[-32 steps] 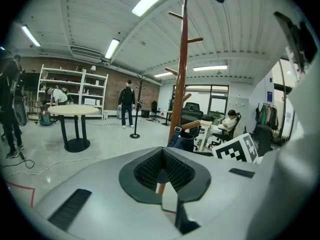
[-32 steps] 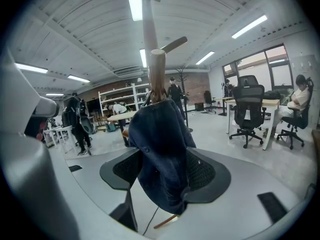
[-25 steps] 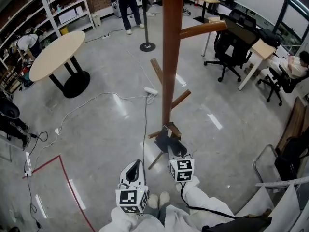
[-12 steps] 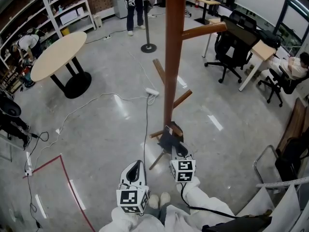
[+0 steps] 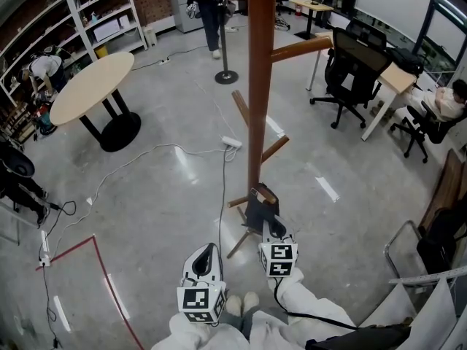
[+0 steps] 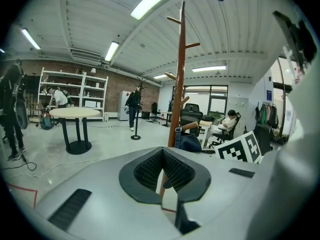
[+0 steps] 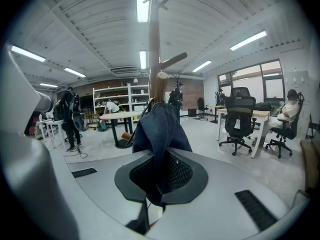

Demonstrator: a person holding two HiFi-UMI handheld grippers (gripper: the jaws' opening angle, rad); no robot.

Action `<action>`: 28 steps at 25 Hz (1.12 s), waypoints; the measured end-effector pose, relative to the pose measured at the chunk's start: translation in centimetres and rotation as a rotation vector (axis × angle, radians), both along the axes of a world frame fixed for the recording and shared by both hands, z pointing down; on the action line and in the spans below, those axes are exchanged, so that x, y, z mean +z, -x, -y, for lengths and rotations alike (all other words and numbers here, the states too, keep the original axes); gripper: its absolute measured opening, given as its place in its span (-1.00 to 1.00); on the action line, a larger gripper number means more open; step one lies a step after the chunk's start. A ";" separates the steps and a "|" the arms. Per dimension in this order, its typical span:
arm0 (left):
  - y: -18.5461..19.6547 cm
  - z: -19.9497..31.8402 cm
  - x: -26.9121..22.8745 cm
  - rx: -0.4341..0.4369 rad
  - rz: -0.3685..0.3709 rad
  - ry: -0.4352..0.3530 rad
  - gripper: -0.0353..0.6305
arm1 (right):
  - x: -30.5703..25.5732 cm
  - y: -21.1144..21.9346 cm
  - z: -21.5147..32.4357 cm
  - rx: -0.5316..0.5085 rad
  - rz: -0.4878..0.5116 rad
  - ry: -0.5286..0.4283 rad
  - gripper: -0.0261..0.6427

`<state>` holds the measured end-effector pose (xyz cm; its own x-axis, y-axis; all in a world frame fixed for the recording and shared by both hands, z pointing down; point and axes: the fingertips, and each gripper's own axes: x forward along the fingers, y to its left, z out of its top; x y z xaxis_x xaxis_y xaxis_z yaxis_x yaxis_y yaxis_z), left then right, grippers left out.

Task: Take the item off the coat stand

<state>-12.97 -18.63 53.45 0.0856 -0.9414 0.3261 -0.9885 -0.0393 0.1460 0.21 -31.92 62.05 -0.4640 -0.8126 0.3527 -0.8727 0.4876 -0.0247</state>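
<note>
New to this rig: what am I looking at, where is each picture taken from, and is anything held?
No robot here: a person holds a two-jaw claw in each hand. The head view looks down from their head at the wooden coat stand, the floor and both claws; the marker cubes are part of the claws. The other two views come from a camera riding on each claw. The right claw has just been closing and now clamps the dark blue bag hanging on a low peg. The left claw is shut, with nothing in it. A round table and office chairs stand farther off.
</note>
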 end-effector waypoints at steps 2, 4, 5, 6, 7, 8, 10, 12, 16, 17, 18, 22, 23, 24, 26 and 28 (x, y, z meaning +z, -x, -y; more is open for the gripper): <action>0.1 -0.2 -0.2 0.000 0.001 -0.003 -0.94 | -0.5 0.0 -0.1 0.008 0.007 -0.013 -0.87; 0.0 -0.4 -0.3 0.001 0.002 -0.005 -0.94 | -1.0 -0.3 -0.3 0.016 0.014 -0.025 -0.87; -0.1 -0.5 -0.3 0.003 0.003 -0.006 -0.94 | -1.3 -0.5 -0.3 0.019 0.017 -0.033 -0.87; -0.2 -0.6 -0.3 0.004 0.004 -0.008 -0.94 | -1.6 -0.6 -0.3 0.020 0.017 -0.043 -0.87; -0.3 -0.7 -0.4 0.007 0.004 -0.009 -0.94 | -1.9 -0.8 -0.4 0.021 0.017 -0.053 -0.87; -0.5 -0.8 -0.4 0.009 0.005 -0.012 -0.94 | -2.1 -1.0 -0.4 0.022 0.016 -0.063 -0.87; -0.7 -1.1 -0.5 0.014 0.005 -0.017 -0.94 | -2.7 -1.2 -0.6 0.025 0.019 -0.080 -0.87; -0.9 -1.3 -0.7 0.018 0.006 -0.022 -0.94 | -3.4 -1.5 -0.8 0.028 0.023 -0.096 -0.87; -1.4 -1.6 -1.0 0.030 0.005 -0.036 -0.94 | -4.5 -1.9 -1.5 0.030 0.033 -0.123 -0.87; -1.6 -1.7 -1.1 0.033 0.005 -0.040 -0.94 | -4.8 -2.0 -1.7 0.030 0.037 -0.129 -0.87; -1.8 -1.8 -1.3 0.036 0.004 -0.044 -0.94 | -5.2 -2.2 -1.9 0.030 0.040 -0.135 -0.87; -2.5 -2.5 -1.7 0.049 0.003 -0.055 -0.94 | -6.4 -2.8 -2.8 0.033 0.050 -0.156 -0.87; -2.5 -2.7 -1.8 0.050 0.003 -0.057 -0.94 | -6.6 -2.8 -3.1 0.033 0.051 -0.160 -0.87; -2.6 -2.9 -1.9 0.050 0.002 -0.058 -0.94 | -6.9 -2.9 -3.3 0.032 0.053 -0.165 -0.87; -2.7 -3.2 -2.1 0.050 0.000 -0.062 -0.94 | -7.5 -3.1 -3.9 0.031 0.055 -0.172 -0.87; -2.8 -3.3 -2.4 0.055 0.000 -0.068 -0.94 | -7.9 -3.4 -4.3 0.034 0.060 -0.176 -0.87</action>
